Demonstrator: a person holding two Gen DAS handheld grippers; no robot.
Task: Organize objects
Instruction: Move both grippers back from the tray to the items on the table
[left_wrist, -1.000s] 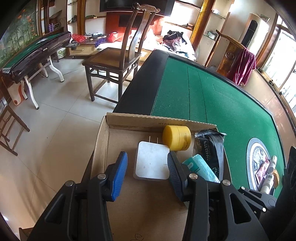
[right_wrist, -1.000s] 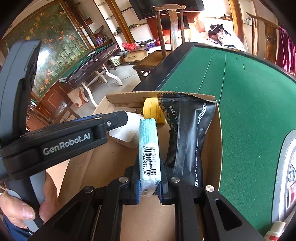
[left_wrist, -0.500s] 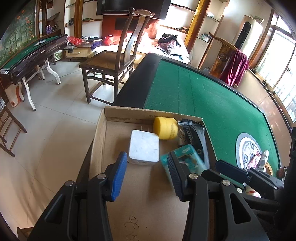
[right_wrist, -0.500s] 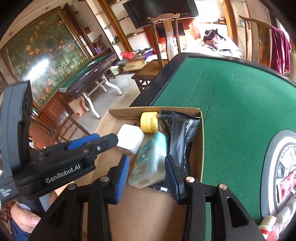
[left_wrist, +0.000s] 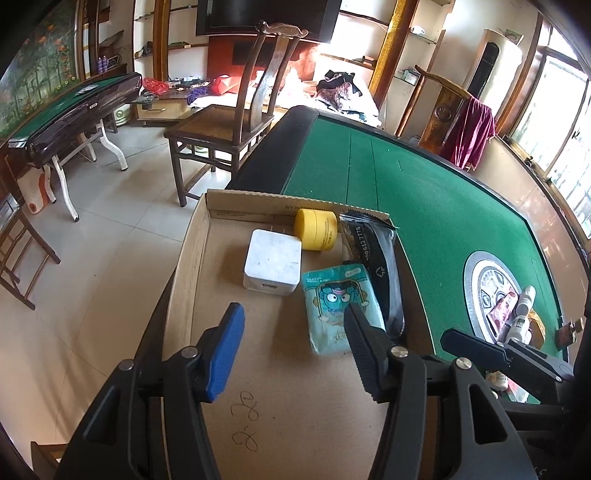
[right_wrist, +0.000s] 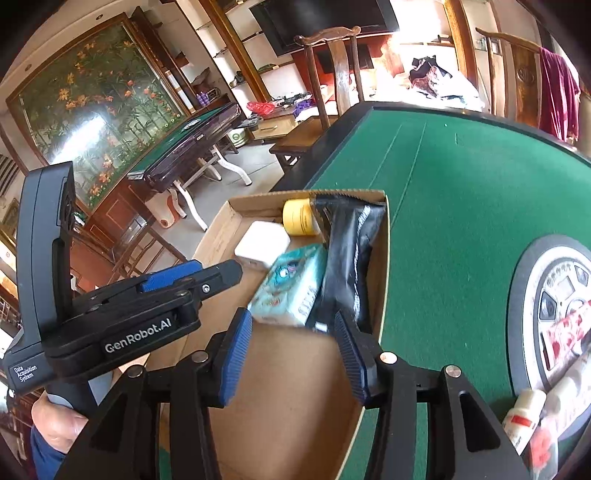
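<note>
Overhanging the near-left edge of the green bench (left_wrist: 424, 206), the cardboard box (left_wrist: 192, 266) is the biggest worry: part of its base looks to sit past the dark rim, over the tiled floor (left_wrist: 110, 236). A nudge from either tool, or more weight on that side, could tip it off.

Inside the box, along the far wall and right side, sit four things. The black pouch (right_wrist: 351, 251) leans on the right wall, tilted and not flat; it could slump onto its neighbour if bumped. The teal tissue pack (left_wrist: 338, 302) lies just beside the pouch, touching it, and in the right wrist view one edge looks propped up on the pouch, so it may slide. The white square adapter (left_wrist: 273, 258) lies flat near the middle. The yellow jar (left_wrist: 317, 229) rests on its side against the far wall and could roll.

Left hand-held gripper (left_wrist: 295, 350): jaws opening, part spread, nothing between them, hovering over bare cardboard. Its right finger overlaps the tissue pack in view; contact cannot be told.

Right hand-held gripper (right_wrist: 295, 347): jaws opening, part spread, empty, just short of the tissue pack and pouch.

Small bottles (right_wrist: 524, 413) and other clutter remain outside the box on the bench's round centre panel (left_wrist: 491, 291). Reaching for them crosses the other tool's path, so a clash is possible.
</note>
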